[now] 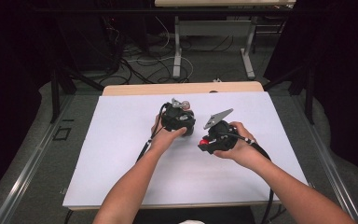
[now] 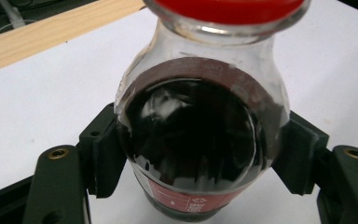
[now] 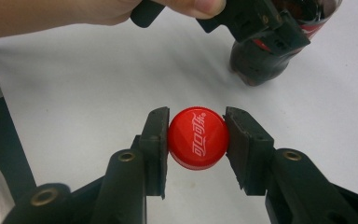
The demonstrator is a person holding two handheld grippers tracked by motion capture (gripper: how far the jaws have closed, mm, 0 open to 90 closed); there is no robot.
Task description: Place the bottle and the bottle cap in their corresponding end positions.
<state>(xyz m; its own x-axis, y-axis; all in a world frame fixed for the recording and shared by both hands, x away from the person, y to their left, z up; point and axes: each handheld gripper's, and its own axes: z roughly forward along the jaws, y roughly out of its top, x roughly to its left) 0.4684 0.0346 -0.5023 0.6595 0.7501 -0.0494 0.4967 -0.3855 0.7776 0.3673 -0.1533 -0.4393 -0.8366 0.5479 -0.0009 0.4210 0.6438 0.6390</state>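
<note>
1. Holding the bottle (image 2: 191,140) in my left gripper (image 1: 182,122): its fingers (image 2: 105,154) are clenched on both sides of the dark, liquid-filled belly, just above the red label.
2. Bottle sits near the middle of the white desk (image 1: 121,154). In the right gripper view its dark base looks down on or just above the surface; I can't tell whether it touches.
3. My right gripper (image 1: 206,142) has the red cap (image 3: 198,137) pinched between its two fingers (image 3: 156,140), logo facing the camera and bare desk behind it.
4. Cap and bottle are apart: the cap is beside the bottle, not over the neck.
5. Progress, my read: the cap looks separated from the bottle, so the hard part of an uncapping job is done. What's left is parking the cap on the desk and letting go of both.
6. Caveat: the left gripper view shows a red band at the far end of the bottle. It's too cropped to say whether that's a neck ring or something else.
7. If the job is recapping instead, nothing is aligned yet; the cap needs to come over the neck first.
</note>
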